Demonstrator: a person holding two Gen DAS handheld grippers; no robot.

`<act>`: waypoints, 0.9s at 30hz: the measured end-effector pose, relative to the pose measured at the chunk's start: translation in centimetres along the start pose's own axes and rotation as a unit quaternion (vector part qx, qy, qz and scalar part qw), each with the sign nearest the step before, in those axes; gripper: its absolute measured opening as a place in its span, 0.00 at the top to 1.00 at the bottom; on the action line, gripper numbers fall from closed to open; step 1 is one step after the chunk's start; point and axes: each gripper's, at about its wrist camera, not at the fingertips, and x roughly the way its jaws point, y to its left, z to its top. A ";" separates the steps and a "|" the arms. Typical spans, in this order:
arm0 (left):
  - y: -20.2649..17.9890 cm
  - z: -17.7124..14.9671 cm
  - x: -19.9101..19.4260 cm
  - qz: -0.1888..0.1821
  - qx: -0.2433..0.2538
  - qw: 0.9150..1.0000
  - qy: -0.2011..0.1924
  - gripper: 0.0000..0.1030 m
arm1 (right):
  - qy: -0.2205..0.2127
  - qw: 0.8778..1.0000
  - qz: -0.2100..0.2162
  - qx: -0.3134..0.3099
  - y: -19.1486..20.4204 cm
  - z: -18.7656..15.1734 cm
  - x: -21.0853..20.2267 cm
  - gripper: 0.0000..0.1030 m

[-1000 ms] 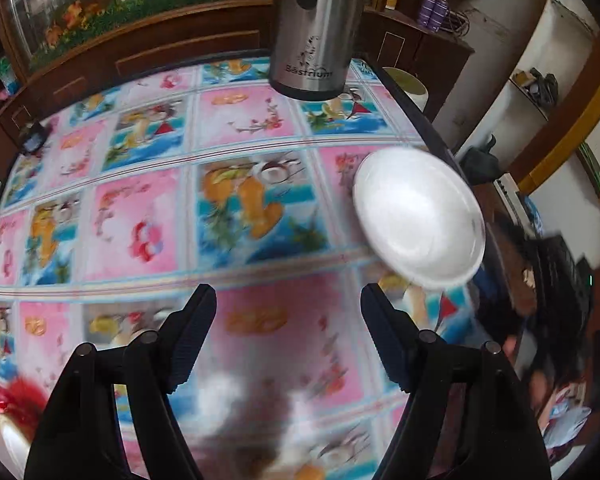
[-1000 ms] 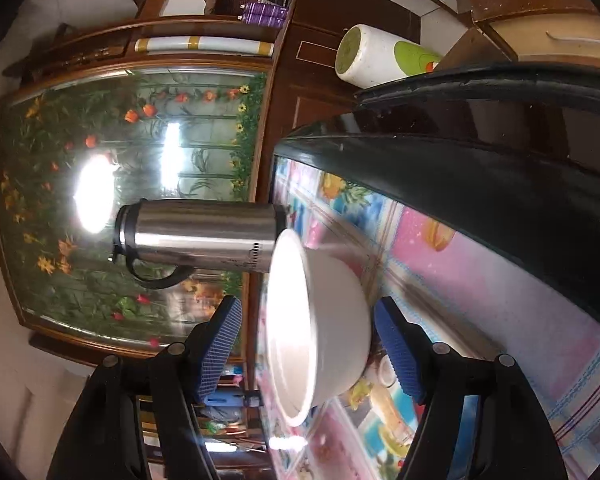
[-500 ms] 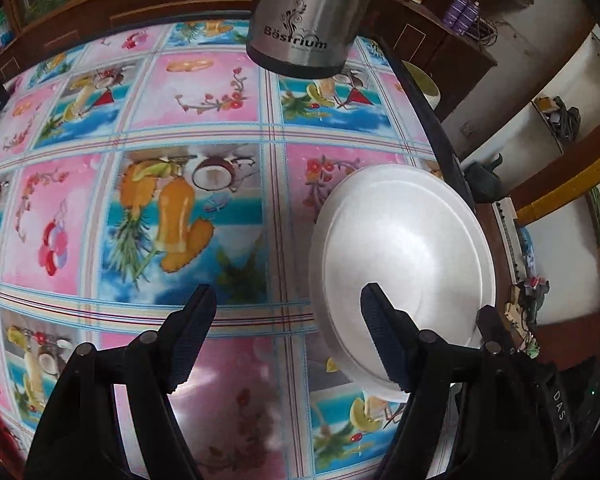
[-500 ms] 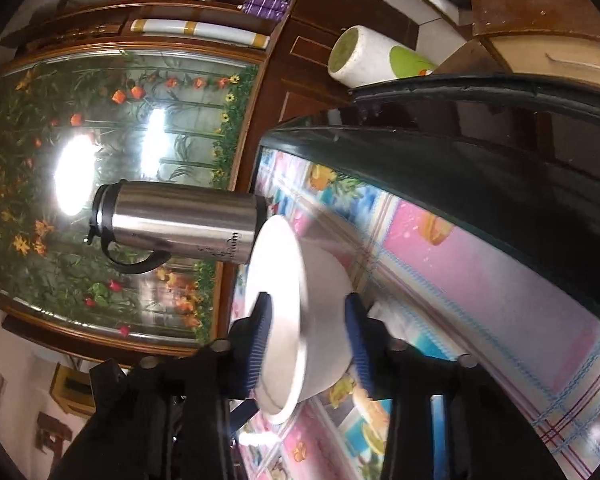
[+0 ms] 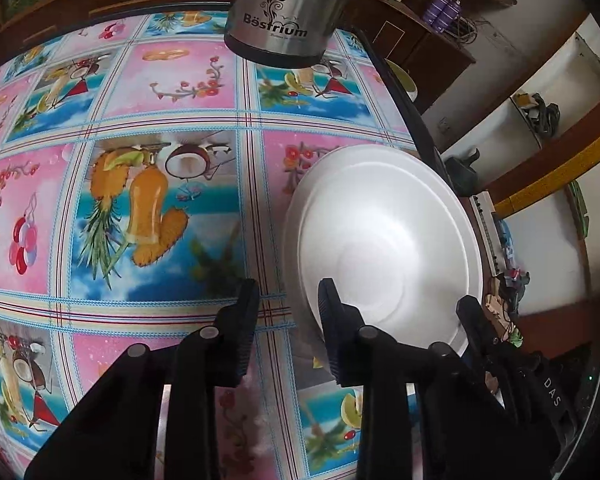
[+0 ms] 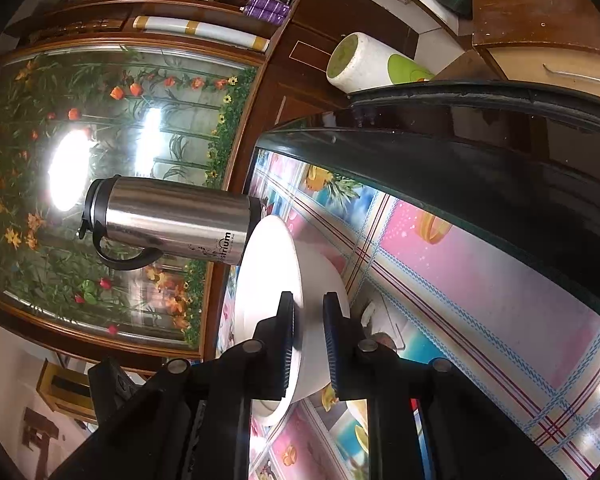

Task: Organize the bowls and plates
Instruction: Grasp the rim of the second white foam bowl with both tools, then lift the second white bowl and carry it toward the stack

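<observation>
A white bowl [image 5: 384, 244] sits on the fruit-patterned tablecloth [image 5: 140, 208] near the table's right edge. My right gripper [image 6: 308, 332] is shut on the white bowl's rim [image 6: 272, 264], one finger inside and one outside. In the left wrist view that right gripper [image 5: 476, 328] shows at the bowl's near right rim. My left gripper [image 5: 286, 308] is partly closed and holds nothing. It straddles the bowl's near left rim, with its right finger [image 5: 332, 320] over the bowl.
A steel Bestrium flask [image 5: 288, 4] stands at the back of the table, also in the right wrist view [image 6: 172, 220]. The table's dark edge [image 6: 460, 168] runs close by the bowl. A wooden cabinet [image 6: 112, 120] with flowered glass stands behind.
My right gripper has closed onto the bowl's rim. My left gripper has moved closer to the bowl and its fingers have narrowed from wide open.
</observation>
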 end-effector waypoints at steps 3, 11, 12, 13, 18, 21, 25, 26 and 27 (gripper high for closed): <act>0.3 0.0 -0.3 -0.008 -0.003 1.000 -0.005 0.80 | 0.006 1.000 0.004 0.006 -0.1 0.0 0.2 0.85; -0.1 -0.2 -0.7 -0.008 0.007 1.000 -0.022 0.90 | 0.002 1.000 -0.005 -0.006 0.3 -0.2 0.3 0.85; -0.2 -0.2 -0.7 -0.003 0.012 1.000 -0.026 0.90 | 0.003 1.000 -0.008 -0.009 0.4 -0.2 0.4 0.87; -0.3 -0.3 -0.8 0.000 0.016 0.999 -0.029 0.90 | 0.004 1.000 -0.010 -0.012 0.5 -0.3 0.4 0.88; -0.4 -0.6 -1.2 0.008 0.031 0.999 -0.044 0.90 | 0.003 0.999 -0.021 -0.024 0.9 -0.5 0.6 0.90; -0.1 -0.9 -1.6 0.013 0.035 0.998 -0.054 0.90 | 0.008 0.999 -0.025 -0.031 1.0 -0.7 0.8 0.91; 0.8 -1.5 -2.5 0.022 0.037 0.997 -0.065 0.90 | 0.014 0.998 -0.031 -0.056 1.7 -1.5 1.1 0.93; 1.4 -1.7 -2.7 0.022 0.033 0.997 -0.066 0.90 | 0.019 0.997 -0.033 -0.063 2.0 -1.9 1.2 0.93; 1.9 -1.9 -3.0 0.021 0.029 0.997 -0.068 0.90 | 0.022 0.997 -0.033 -0.069 2.2 -2.2 1.4 0.93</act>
